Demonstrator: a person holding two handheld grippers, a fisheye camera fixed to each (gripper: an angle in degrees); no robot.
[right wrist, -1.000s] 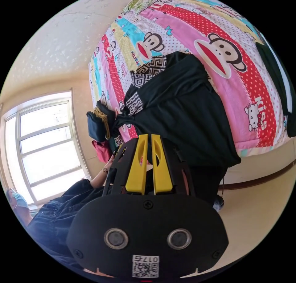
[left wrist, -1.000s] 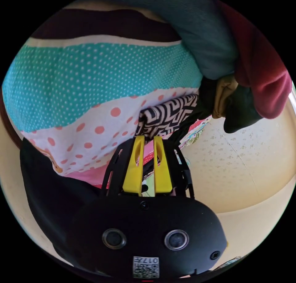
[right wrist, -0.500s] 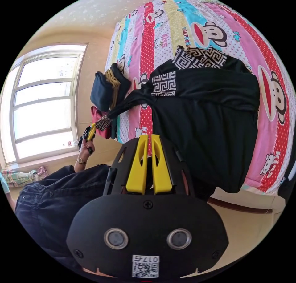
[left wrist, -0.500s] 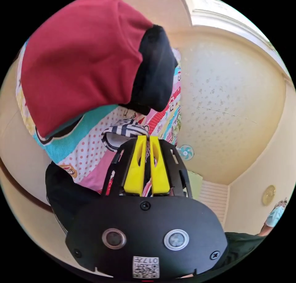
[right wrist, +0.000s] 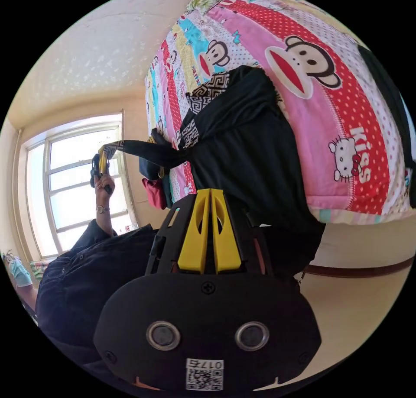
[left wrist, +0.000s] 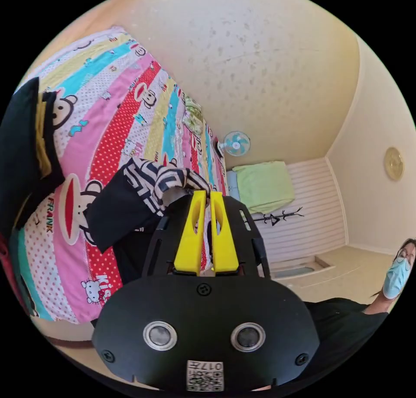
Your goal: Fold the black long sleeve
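In the left gripper view, the left gripper (left wrist: 206, 193) had its yellow fingers (left wrist: 190, 237) drawn nearly together, nipping the patterned cuff (left wrist: 167, 179) of the black long sleeve (left wrist: 117, 211). The cuff's black-and-white key pattern bunched just past the fingertips toward ten o'clock, and the black sleeve cloth trailed off toward nine o'clock over the cartoon bedspread (left wrist: 108, 125). A stack of dark folded clothes (left wrist: 24, 151) lay on the bed at nine o'clock. A small fan (left wrist: 236, 143) stood near the far wall at one o'clock, and a green blanket (left wrist: 264, 186) lay at two o'clock.

In the right gripper view, the right gripper (right wrist: 210, 191) had its fingers (right wrist: 195, 233) pressed together at the lower edge of the garment; dark cloth lay between and behind them, though how firmly they held it I cannot tell. The shirt's body (right wrist: 242, 155) lay on the bedspread (right wrist: 346, 125) at twelve o'clock and hung over the bed's edge. One sleeve (right wrist: 143, 149) stretched taut toward ten o'clock, where the left gripper (right wrist: 100, 164) held its cuff aloft before a window (right wrist: 73, 190). The person's hand (right wrist: 103, 186) and dark sleeve (right wrist: 86, 263) showed at eight o'clock.
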